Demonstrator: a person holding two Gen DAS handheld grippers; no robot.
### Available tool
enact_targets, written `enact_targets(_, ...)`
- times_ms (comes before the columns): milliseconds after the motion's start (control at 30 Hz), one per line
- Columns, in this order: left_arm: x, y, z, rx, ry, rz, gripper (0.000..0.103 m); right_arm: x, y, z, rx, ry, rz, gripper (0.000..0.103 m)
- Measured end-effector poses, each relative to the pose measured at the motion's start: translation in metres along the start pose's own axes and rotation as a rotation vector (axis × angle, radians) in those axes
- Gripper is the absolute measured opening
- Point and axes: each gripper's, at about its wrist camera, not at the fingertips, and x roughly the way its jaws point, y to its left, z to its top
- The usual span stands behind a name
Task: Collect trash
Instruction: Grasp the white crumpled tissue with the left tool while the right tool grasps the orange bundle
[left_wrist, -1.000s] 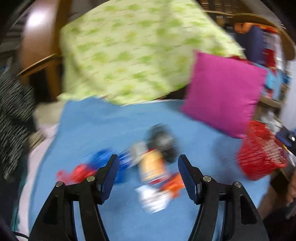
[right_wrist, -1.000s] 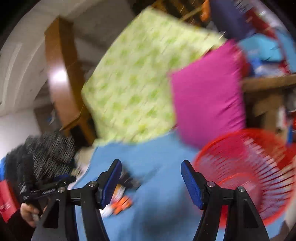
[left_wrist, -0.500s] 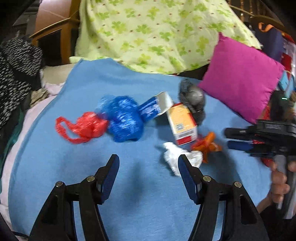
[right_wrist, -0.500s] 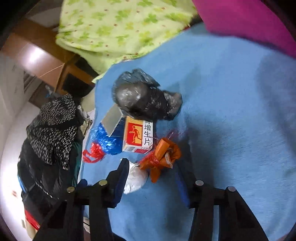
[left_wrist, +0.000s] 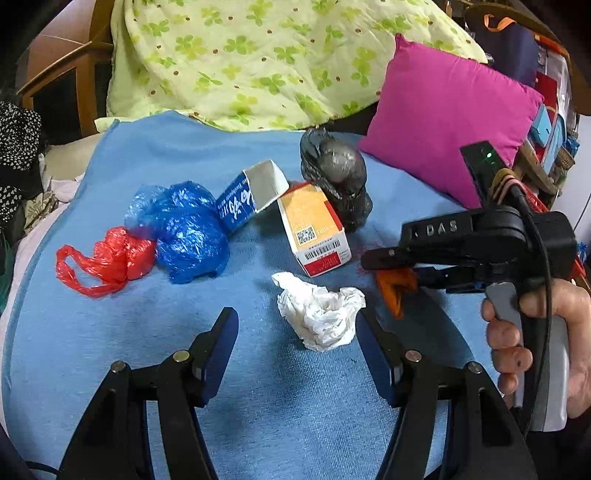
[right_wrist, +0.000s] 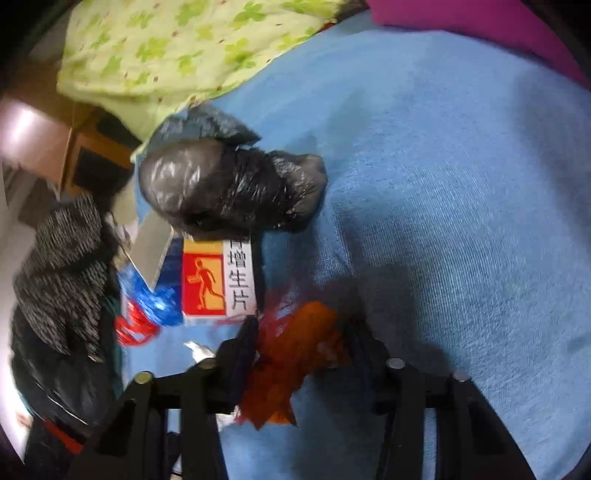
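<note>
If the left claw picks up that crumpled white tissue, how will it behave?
The tissue looks like loosely crumpled thin paper, so it is probably very light and will squash flat rather than resist. Its folds are soft, so it should not roll or slip. It lies apart from the orange box, so lifting it likely disturbs nothing.

My left gripper has 2 black plastic arms with dark blue pads and silver screw heads at the joints. My right gripper matches it. From the left camera I see its black body stamped "DAS", a grey handle, a black cable, a green light, and my bare hand.
</note>
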Motion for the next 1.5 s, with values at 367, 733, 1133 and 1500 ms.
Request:
enact_targets(367, 0.03, -0.006, 0.008, -0.038, 0.064, -0.052, 0.067, -0.054, -0.012, -0.006, -0.078, -0.11, 0.046, 0.025)
enact_targets(733, 0.048, -0.011, 0.003, -0.081, 0.102, -0.086, 0.043, -0.075, -0.02, -0.016, -0.114, -0.102, 0.076, 0.027)
enact_targets(1133, 0.012, 0.009, -0.006, -0.079, 0.027, 0.006, 0.041, -0.049, 0.01, -0.031, -0.196, -0.043, 0.097, 0.057)
enact_targets(1500, 0.01, 0.036, -0.004, -0.105, 0.019, 0.066, 0.041, -0.013, 0.034, -0.051, -0.405, 0.008, -0.125, 0.031)
